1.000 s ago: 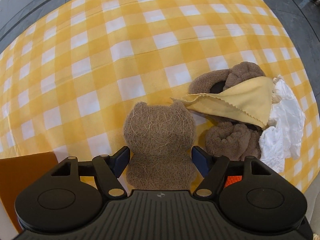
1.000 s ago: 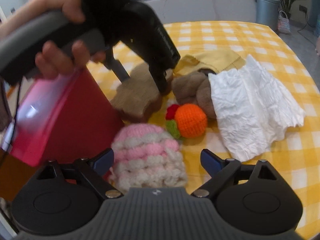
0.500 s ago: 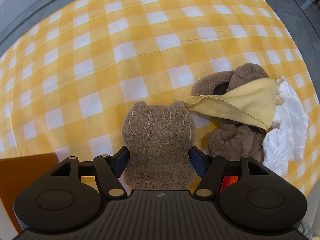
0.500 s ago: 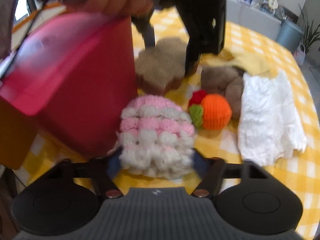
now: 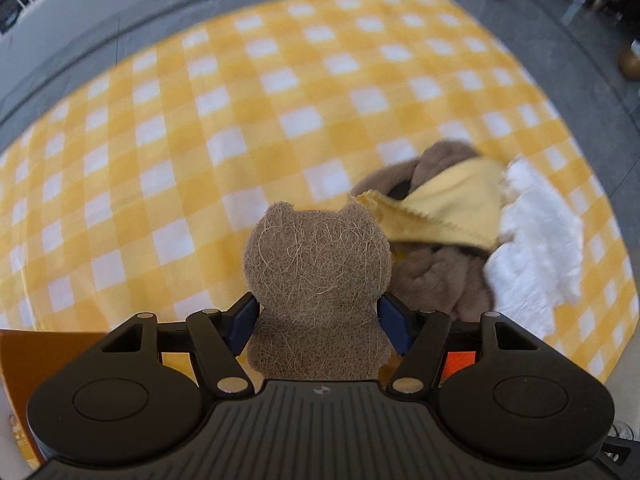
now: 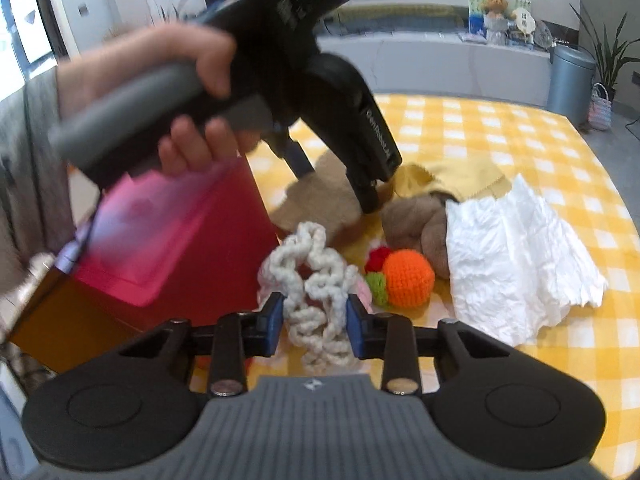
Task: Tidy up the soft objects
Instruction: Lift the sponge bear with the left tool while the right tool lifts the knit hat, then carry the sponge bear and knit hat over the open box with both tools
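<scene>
A brown fibrous bear-shaped pad [image 5: 316, 276] is pinched between the blue pads of my left gripper [image 5: 318, 322], which holds it above the checked cloth. In the right wrist view the same left gripper [image 6: 334, 182] points steeply down, with a person's hand [image 6: 188, 92] on its handle. My right gripper [image 6: 315, 324] has its jaws closing on a pink and white crochet piece [image 6: 316, 288]. Both pads press into the piece, and its yarn bunches up between them.
A red bin [image 6: 168, 240] stands at the left on an orange box [image 6: 60, 328]. An orange crochet ball [image 6: 408, 278], a brown plush [image 6: 416, 220], a yellow cloth [image 6: 460, 172] and a crumpled white paper towel [image 6: 516, 256] lie on the yellow checked tablecloth [image 6: 500, 128].
My right jaws came together from wide apart onto the crochet piece, squashing it and raising it. My left gripper rose a little with the brown pad in it.
</scene>
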